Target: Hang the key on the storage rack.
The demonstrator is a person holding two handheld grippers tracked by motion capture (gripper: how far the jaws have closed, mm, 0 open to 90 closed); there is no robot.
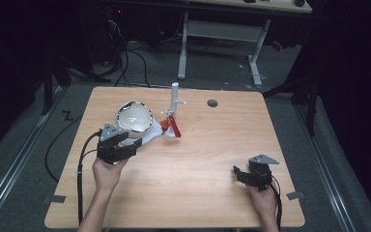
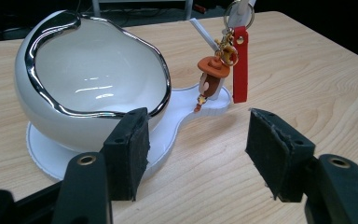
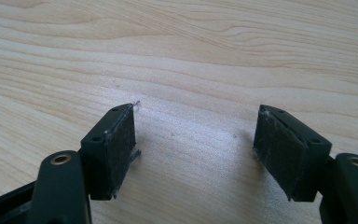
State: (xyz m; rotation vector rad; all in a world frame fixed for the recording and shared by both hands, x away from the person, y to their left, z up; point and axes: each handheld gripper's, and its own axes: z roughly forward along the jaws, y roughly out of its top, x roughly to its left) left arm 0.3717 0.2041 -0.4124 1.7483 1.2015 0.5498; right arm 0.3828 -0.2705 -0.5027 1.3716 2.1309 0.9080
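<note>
Where the left gripper [image 2: 196,149] is held low over the wooden surface [image 1: 203,154], its jaws stand wide apart with nothing between them, and just beyond them sits the glossy white egg-shaped bowl with a chrome-trimmed rim [image 2: 91,79]. That bowl rests on the round end of a flat white plastic base [image 2: 168,135], and the left jaw in the left gripper view stands just in front of the bowl's near wall without clearly touching it. Its hollow shows bright reflections and no contents that can be made out.

From the bowl, the base narrows and runs to a smaller lobe, where a white upright post [image 1: 175,96] rises with a short side peg. Hanging from that peg on a metal ring are a small orange and brown figure charm [image 2: 212,79] and a red strap with a brass stud [image 2: 240,65]; the charm's lower end hangs just over the small lobe, the strap just beside it.

Beyond the post, farther from the bowl, a dark round hole [image 1: 212,103] is set into the surface. Well apart from the bowl, near the front right corner, the right gripper [image 3: 196,149] is held low over bare wood, its jaws also wide open and holding nothing. A black cable [image 1: 80,164] trails from the left gripper past the bowl's side toward the near edge.
</note>
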